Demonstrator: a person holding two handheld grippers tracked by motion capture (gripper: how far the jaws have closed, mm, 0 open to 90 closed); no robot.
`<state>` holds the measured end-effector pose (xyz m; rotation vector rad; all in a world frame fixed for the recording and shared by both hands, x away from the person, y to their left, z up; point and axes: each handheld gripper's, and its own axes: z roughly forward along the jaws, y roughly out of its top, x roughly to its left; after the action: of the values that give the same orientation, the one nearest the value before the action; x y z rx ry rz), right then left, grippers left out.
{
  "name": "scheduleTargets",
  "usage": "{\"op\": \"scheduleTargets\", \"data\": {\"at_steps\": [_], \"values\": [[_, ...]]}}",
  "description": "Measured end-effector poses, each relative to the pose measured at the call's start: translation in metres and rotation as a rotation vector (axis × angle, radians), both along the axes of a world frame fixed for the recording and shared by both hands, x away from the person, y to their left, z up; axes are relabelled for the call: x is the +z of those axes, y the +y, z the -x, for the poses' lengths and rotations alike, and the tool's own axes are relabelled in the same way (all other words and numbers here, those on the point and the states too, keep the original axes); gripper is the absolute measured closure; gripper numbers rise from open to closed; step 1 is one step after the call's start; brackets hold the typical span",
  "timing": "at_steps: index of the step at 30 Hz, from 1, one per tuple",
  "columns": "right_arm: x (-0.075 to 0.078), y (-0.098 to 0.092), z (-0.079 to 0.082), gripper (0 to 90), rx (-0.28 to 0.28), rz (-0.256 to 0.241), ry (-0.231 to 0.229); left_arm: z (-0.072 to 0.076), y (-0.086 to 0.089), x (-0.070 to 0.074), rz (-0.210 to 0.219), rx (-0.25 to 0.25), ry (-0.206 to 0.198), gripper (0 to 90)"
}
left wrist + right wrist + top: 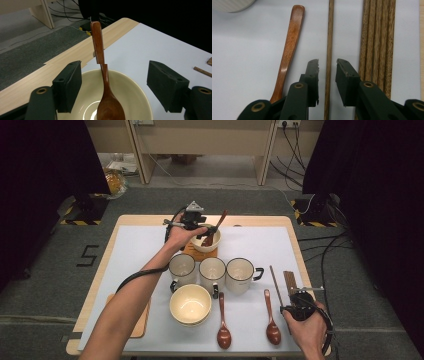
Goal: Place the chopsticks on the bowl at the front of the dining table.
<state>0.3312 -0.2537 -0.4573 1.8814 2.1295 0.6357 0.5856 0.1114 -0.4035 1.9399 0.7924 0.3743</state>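
My left gripper hovers at the far middle of the table over a cream bowl. Its jaws stand wide open on either side of a brown wooden spoon that leans in the bowl, touching neither jaw. At the front right, my right gripper lies low over the mat. Its jaws straddle a single wooden chopstick with a thin gap on each side. A bundle of chopsticks lies just right of it.
Three white mugs stand in a row mid-table, with a second cream bowl in front. Two wooden spoons lie near the front edge; one spoon lies left of my right jaws. A wooden board sits front left.
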Motion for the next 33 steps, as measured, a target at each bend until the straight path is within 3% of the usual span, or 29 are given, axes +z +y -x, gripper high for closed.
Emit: {"op": "scheduleTargets", "data": {"at_steps": [6, 12, 17, 22, 33], "values": [[-0.001, 0.0, -0.001, 71.9, 0.0, 0.006, 0.002, 0.011, 0.016, 0.01, -0.002, 0.023, -0.022, 27.6], [-0.001, 0.0, -0.001, 72.8, 0.0, 0.009, 0.008, 0.021, 0.031, 0.01, -0.012, 0.042, -0.028, 27.5], [-0.001, -0.001, -0.001, 74.0, -0.001, 0.018, 0.018, 0.029, 0.045, 0.013, 0.01, 0.066, -0.041, 27.3], [-0.001, -0.002, 0.0, 75.9, -0.005, 0.018, 0.036, 0.038, 0.062, 0.018, 0.003, 0.088, -0.072, 27.3], [0.002, 0.0, 0.002, 76.9, 0.003, 0.028, 0.099, 0.057, 0.099, 0.02, 0.015, 0.125, -0.099, 27.2]]}}
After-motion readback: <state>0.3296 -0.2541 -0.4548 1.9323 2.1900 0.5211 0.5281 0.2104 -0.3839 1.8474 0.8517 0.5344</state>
